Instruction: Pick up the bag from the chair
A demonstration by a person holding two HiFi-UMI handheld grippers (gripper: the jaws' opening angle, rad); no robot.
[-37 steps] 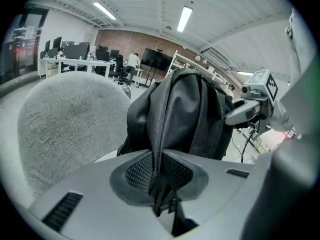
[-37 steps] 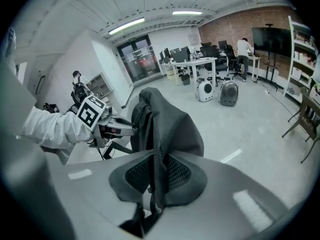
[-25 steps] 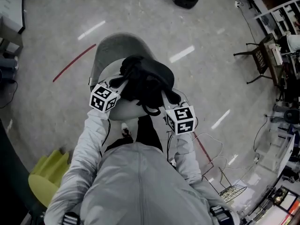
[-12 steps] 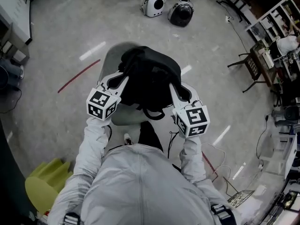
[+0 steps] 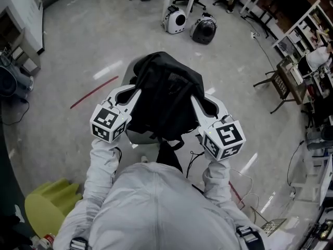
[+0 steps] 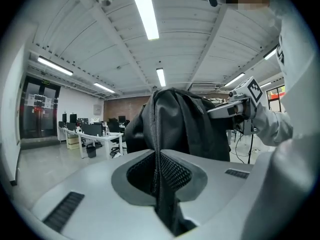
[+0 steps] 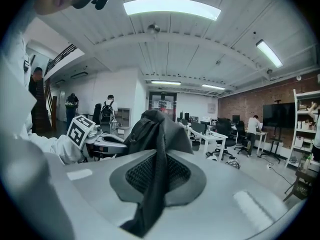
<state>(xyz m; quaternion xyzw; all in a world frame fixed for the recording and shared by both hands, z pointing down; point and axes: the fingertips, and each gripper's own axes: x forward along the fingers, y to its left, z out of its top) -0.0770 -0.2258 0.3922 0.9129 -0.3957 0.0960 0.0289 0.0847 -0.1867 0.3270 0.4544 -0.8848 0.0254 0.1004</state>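
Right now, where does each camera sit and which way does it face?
Head view: on the person's head, facing steeply down at the bag over the chair; both sleeves, left gripper and right gripper show.
Left gripper view: on the left gripper, facing along its jaws, shut on the bag, up toward the ceiling; the right gripper shows.
Right gripper view: on the right gripper, facing across the bag its jaws pinch; the left gripper shows.
Shared: all three show the bag; each gripper view sees the other gripper.
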